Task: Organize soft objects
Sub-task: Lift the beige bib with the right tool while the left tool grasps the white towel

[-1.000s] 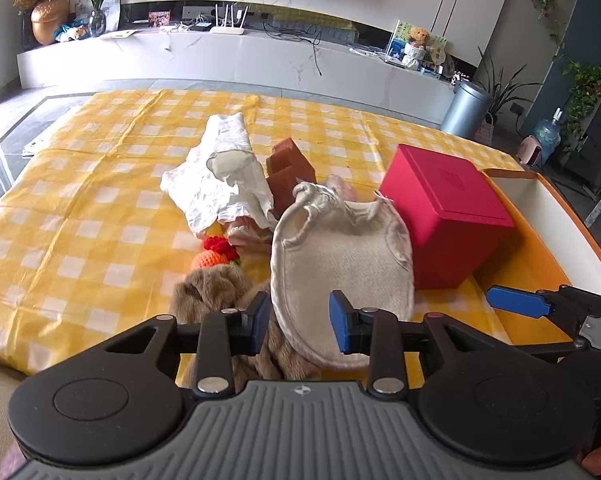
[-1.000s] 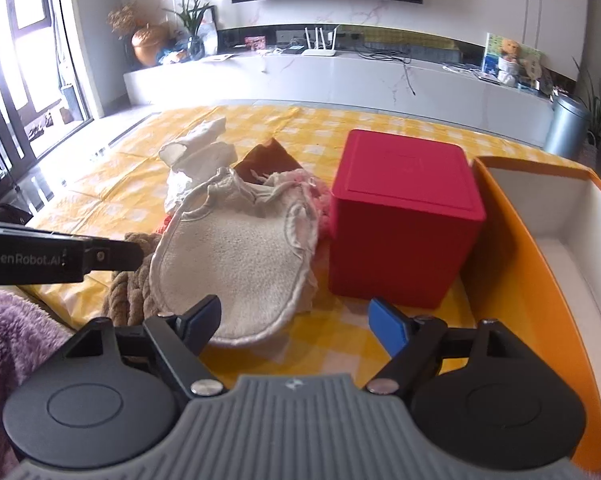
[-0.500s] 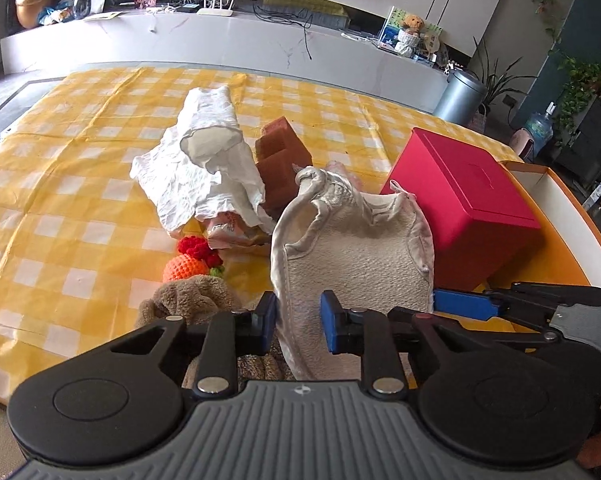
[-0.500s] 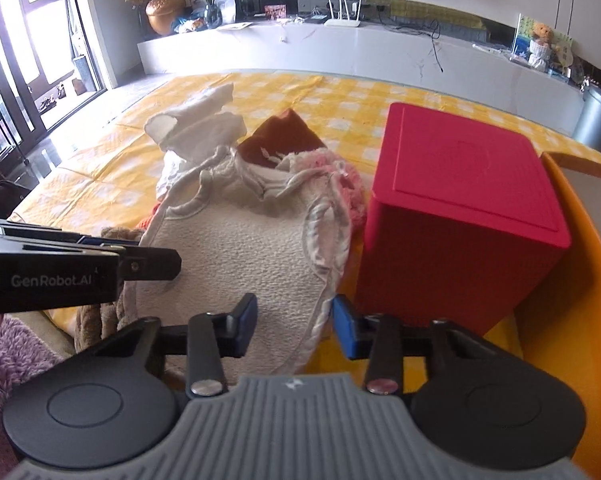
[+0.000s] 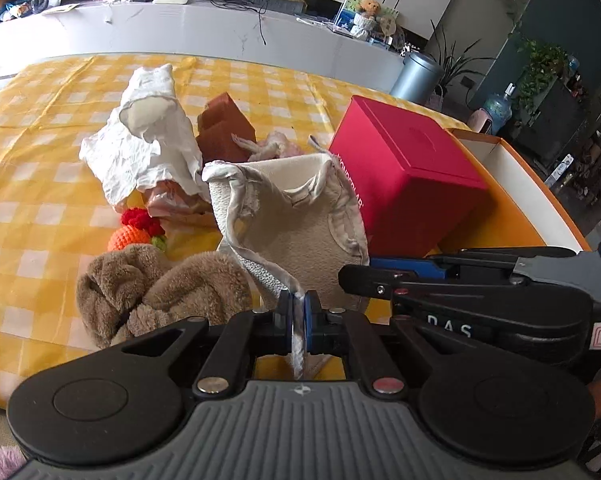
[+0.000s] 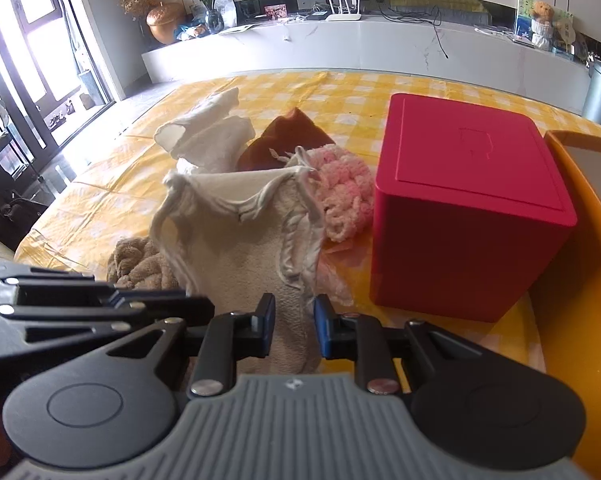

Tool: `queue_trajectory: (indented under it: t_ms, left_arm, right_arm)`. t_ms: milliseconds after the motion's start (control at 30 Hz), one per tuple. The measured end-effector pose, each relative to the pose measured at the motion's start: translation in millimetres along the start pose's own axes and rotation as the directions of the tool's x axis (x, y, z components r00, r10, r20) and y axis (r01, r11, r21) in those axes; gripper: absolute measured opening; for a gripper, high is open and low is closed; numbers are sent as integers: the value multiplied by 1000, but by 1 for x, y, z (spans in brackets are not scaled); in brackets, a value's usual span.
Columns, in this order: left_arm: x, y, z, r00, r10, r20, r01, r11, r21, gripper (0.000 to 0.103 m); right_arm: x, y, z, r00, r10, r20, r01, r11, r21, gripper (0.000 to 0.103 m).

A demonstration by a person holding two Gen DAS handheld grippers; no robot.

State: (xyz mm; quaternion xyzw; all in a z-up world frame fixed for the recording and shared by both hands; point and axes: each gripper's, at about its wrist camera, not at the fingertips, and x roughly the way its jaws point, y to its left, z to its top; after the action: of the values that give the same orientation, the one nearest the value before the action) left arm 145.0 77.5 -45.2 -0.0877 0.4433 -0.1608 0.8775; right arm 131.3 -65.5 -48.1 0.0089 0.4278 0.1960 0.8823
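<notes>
Both grippers point forward and steeply down over a table covered by a yellow checked cloth [image 5: 40, 208], side by side at the near edge of a cream terry bib [image 5: 300, 236].

In the left wrist view the left gripper [image 5: 299, 316] sits low at the centre of the frame. Its jaws have just been closing and are now clamped on the bib's white binding, a thin strip of which is squeezed between the blue pads. The bib rises from the pinch into the middle of the frame, its top edge folded over. The right gripper comes in from the right edge of this view as a dark bar with a blue finger [image 5: 404, 266] lying against the bib's lower right edge.

In the right wrist view the right gripper [image 6: 294, 326] is at lower centre. Its jaws have just been closing, and a bunched fold of the bib stands between them; the pads look to be touching the cloth on both sides.

A brown plush cloth [image 5: 156, 292] lies left of the bib, and a red box [image 5: 404, 176] stands right of it.
</notes>
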Motion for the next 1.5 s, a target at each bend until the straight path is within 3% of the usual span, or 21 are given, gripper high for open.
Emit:
queue_trajectory:
  t_ms: [233, 333, 400, 467, 567, 833, 933, 1000, 1167, 1233, 1333, 1367, 1500]
  left_arm:
    - [2, 4, -3, 1000, 5, -12, -5, 1000, -8, 5]
    - [3, 6, -4, 1000, 0, -19, 0, 1000, -13, 5]
    - [4, 3, -5, 1000, 4, -20, -4, 1000, 11, 5]
    - [4, -3, -6, 1000, 13, -17, -12, 999, 43, 5]
    - [3, -11, -8, 1000, -13, -4, 14, 996, 90, 5]
    - [7, -28, -13, 998, -66, -4, 66, 980, 187, 5]
    - [8, -28, -14, 998, -65, -9, 65, 980, 189, 5]
    - [8, -25, -14, 998, -65, -13, 66, 982, 176, 5]
    - [10, -25, -14, 999, -48, -23, 52, 983, 175, 7]
    - [8, -26, -14, 999, -38, -21, 42, 983, 177, 14]
    - [6, -24, -14, 999, -35, -28, 39, 986, 161, 16]
    - [6, -23, -15, 999, -26, -33, 31, 988, 153, 22]
    - [-3, -17, -15, 999, -31, -32, 34, 994, 104, 28]
  right_arm:
    - [0, -10, 3, 998, 68, -12, -66, 993, 94, 35]
    - [4, -19, 2, 997, 76, -29, -71, 986, 152, 47]
    - [4, -29, 1, 991, 132, -24, -123, 968, 217, 68]
    - [2, -32, 1, 984, 176, -13, -167, 952, 258, 70]
    - [3, -25, 4, 982, 190, -23, -180, 958, 225, 77]
    - [14, -13, 9, 986, 142, -91, -127, 980, 152, 77]
    - [18, -10, 10, 988, 116, -100, -104, 987, 124, 69]
    - [20, -12, 9, 988, 114, -103, -101, 987, 123, 55]
    - [22, -15, 7, 989, 109, -99, -97, 989, 113, 37]
    - [22, -15, 6, 988, 119, -102, -107, 987, 117, 24]
    - [25, -14, 4, 988, 119, -103, -107, 988, 110, 14]
    - [24, -14, 4, 987, 123, -103, -112, 988, 104, 8]
    - [18, -11, 3, 988, 126, -89, -118, 989, 90, 4]
